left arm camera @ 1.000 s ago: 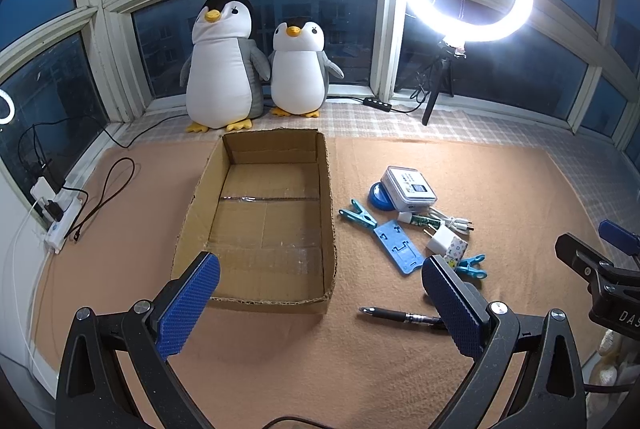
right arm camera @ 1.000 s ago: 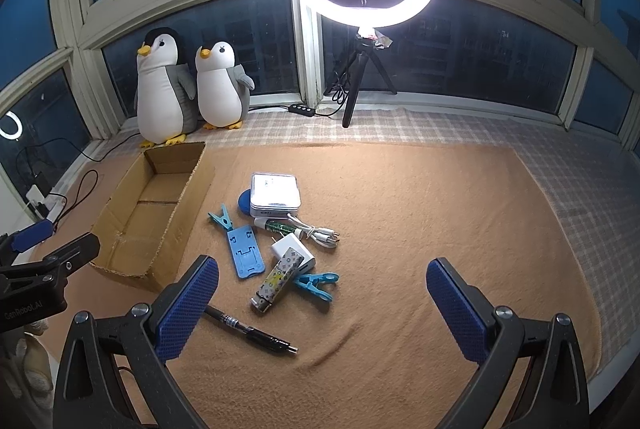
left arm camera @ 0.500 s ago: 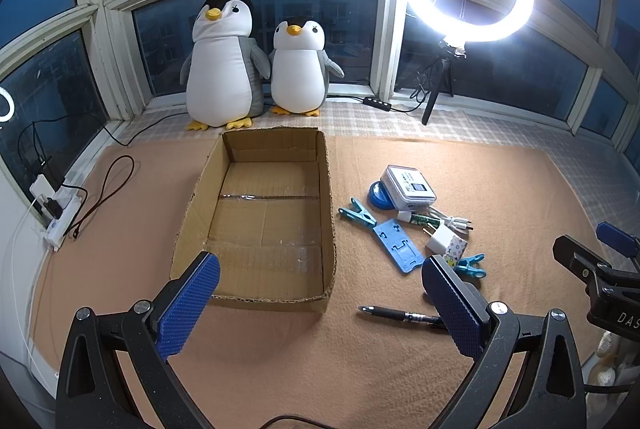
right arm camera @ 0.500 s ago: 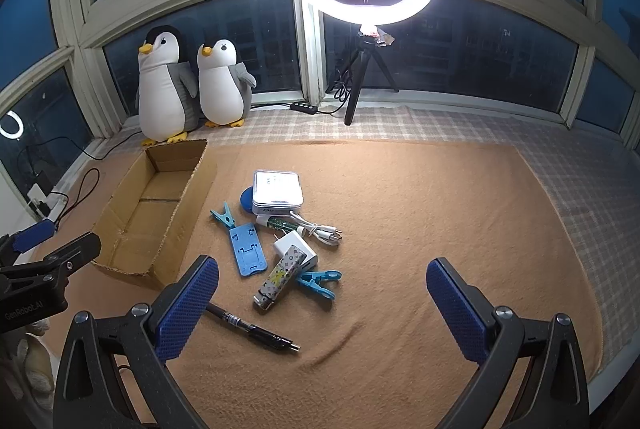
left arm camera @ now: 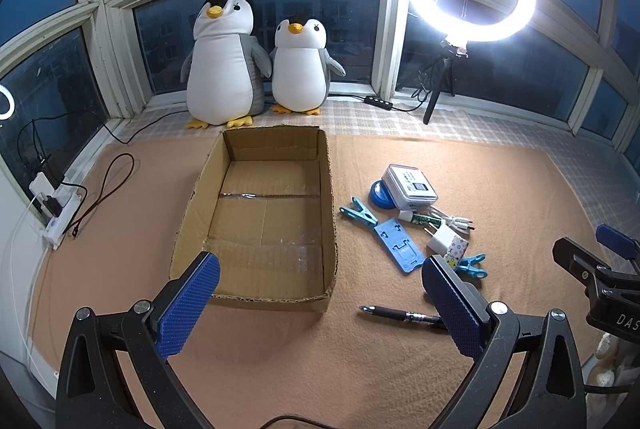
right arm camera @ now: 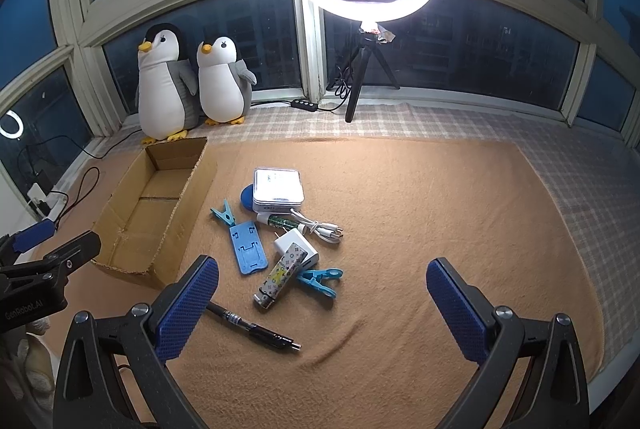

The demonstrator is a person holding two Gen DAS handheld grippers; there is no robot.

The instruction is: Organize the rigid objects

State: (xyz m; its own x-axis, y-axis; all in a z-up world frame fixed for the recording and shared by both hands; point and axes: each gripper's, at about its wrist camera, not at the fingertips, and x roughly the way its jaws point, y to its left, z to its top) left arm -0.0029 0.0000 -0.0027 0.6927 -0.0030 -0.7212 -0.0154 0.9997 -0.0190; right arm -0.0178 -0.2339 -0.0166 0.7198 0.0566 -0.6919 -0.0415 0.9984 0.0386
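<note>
Left gripper (left arm camera: 320,303) fingers spread wide over cardboard box (left arm camera: 264,213), right gripper (right arm camera: 322,303) likewise spread, empty, above black pen (right arm camera: 256,331)

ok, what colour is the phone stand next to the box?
Light blue phone stand, plain with no pattern; clearest in the right wrist view.

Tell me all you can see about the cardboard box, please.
The cardboard box is brown corrugated card, open on top, with low walls and rough torn edges. Nothing lies inside; a tape seam crosses its floor. It sits flat on the tan blanket, before two plush penguins, left of the small objects. Neither gripper touches it.
</note>
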